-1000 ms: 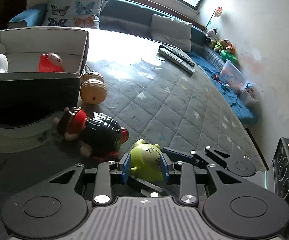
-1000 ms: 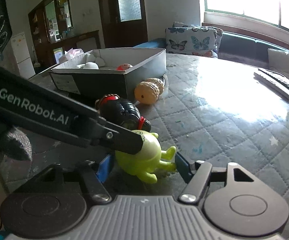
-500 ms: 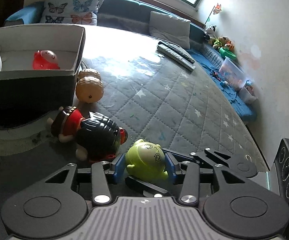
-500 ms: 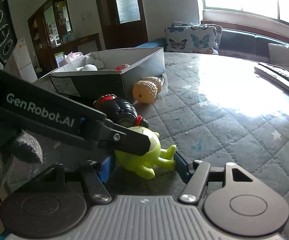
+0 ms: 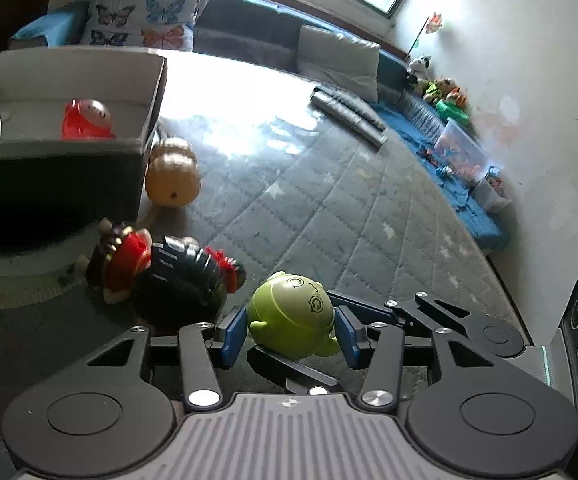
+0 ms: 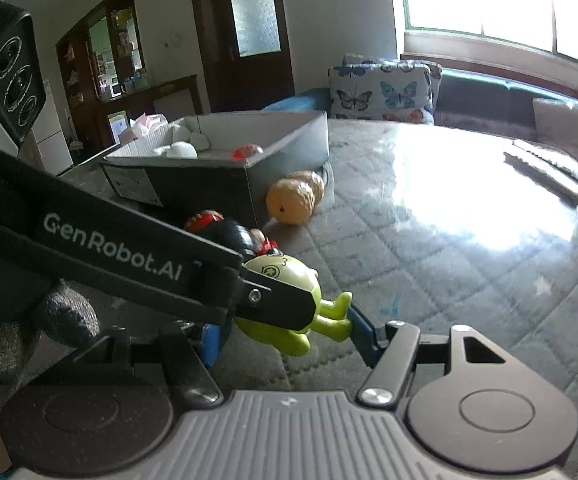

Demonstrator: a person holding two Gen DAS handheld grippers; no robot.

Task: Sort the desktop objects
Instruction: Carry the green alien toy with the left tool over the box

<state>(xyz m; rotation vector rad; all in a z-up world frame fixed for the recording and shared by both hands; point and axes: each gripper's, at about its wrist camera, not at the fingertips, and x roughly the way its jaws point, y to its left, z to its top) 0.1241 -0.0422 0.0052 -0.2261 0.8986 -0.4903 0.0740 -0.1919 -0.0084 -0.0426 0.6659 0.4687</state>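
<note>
The green toy (image 5: 291, 318) lies on the quilted table (image 5: 329, 208), between both grippers. The left gripper (image 5: 289, 334) has just been opening; its pads now stand apart, clear of the toy. The right gripper (image 6: 285, 334) clamps the toy at head and feet. Next, presumably: lift straight up, clear the black doll (image 5: 185, 276), then carry to the box (image 5: 69, 148).

- Home, living room.
- Sofa (image 5: 249, 44) along the window wall at 12 o'clock, butterfly cushions (image 6: 381, 92) on it.
- Wooden door (image 6: 245, 32) and dark cabinet (image 6: 101, 64) with household clutter at 10 o'clock.
- Toys and a plastic toy bin (image 5: 463, 150) on the blue mat at 2 o'clock.
- Remote controls (image 5: 349, 114) on the quilt-covered table (image 5: 329, 216).
</note>
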